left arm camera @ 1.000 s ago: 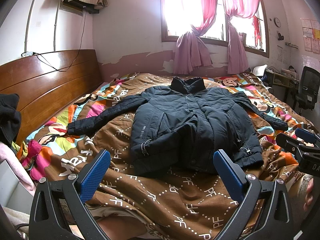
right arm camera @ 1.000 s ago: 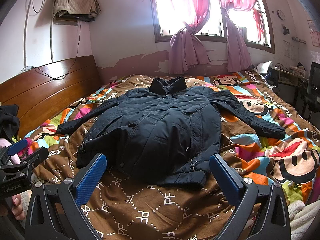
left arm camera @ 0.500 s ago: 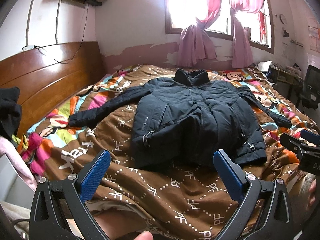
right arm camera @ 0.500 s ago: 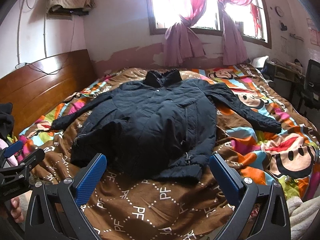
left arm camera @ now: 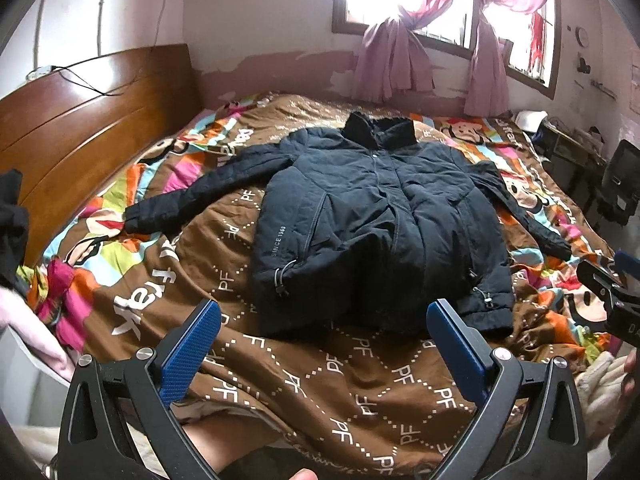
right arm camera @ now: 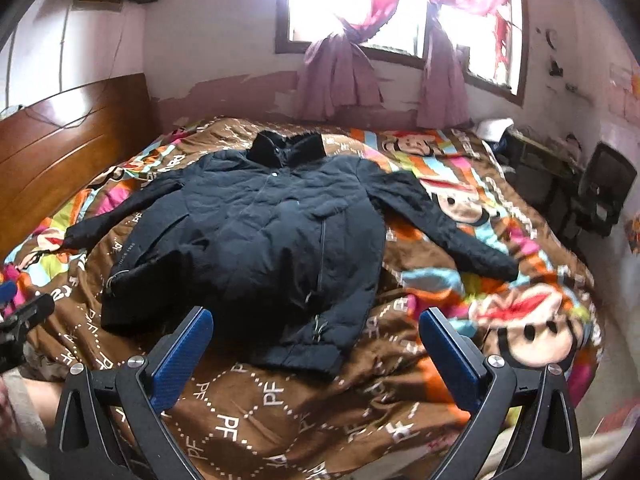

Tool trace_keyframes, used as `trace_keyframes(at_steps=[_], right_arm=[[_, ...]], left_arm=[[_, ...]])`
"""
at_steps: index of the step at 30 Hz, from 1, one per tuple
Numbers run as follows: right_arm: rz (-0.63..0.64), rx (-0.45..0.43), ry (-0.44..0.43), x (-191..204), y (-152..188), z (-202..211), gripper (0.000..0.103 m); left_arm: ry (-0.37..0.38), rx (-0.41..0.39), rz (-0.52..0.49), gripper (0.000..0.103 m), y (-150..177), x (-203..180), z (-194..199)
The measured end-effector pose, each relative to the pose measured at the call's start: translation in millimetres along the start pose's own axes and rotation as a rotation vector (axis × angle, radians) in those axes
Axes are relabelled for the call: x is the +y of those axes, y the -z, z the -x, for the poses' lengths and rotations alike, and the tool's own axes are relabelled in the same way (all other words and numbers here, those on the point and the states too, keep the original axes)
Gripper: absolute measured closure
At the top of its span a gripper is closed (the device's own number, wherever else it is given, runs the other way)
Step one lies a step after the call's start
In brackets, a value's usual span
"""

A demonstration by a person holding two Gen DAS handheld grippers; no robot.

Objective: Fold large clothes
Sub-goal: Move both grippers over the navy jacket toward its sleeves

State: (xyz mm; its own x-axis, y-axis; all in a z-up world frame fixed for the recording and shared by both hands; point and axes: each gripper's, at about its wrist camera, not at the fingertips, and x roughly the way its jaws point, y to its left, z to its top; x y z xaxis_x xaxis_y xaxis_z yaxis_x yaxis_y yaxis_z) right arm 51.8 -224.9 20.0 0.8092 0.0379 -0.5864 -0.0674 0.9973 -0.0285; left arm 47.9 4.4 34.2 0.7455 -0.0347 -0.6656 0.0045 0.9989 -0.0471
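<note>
A dark navy padded jacket (left arm camera: 372, 220) lies face up on the bed, collar toward the window, both sleeves spread out to the sides. The right wrist view shows the same jacket (right arm camera: 264, 240), its hem bunched near the front. My left gripper (left arm camera: 322, 340) hovers open just short of the hem, nothing between its blue pads. My right gripper (right arm camera: 316, 348) is open too, above the hem's right corner, and holds nothing. The tip of the right gripper shows at the right edge of the left wrist view.
The bed carries a brown patterned cover (left arm camera: 360, 392) with bright cartoon prints. A wooden headboard (left arm camera: 80, 120) runs along the left. A desk and dark chair (right arm camera: 600, 188) stand at the right. Pink curtains (left arm camera: 392, 60) hang at the far wall. Dark clothes (left arm camera: 12, 216) lie far left.
Both grippers have risen and tilted down over the bed, nearer the jacket's hem. The jacket has not moved. Both stay open.
</note>
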Motion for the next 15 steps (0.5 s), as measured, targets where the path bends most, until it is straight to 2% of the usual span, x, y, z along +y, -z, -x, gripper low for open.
trace_keyframes(at_steps=[3,9,12,15], right_arm=[[0.082,0.0,-0.019,1.1,-18.9,3.8,0.0],[0.328,-0.047,-0.039,6.7,-55.0,13.8,0.0],[0.415,-0.08,-0.041,5.9,-74.5,13.9,0.0],[0.447,-0.093,-0.059,2.7,-98.0,7.5,0.0]], left_arm=[[-0.018,0.003,-0.033,0.002,-20.1,-1.6,4.6],[-0.141,-0.107,-0.151,0.002,-62.4,-10.6,13.5],[-0.14,-0.109,-0.155,0.002,-87.1,-12.2,10.2],[-0.129,-0.126,-0.14,0.002,-110.7,-14.1,5.2]])
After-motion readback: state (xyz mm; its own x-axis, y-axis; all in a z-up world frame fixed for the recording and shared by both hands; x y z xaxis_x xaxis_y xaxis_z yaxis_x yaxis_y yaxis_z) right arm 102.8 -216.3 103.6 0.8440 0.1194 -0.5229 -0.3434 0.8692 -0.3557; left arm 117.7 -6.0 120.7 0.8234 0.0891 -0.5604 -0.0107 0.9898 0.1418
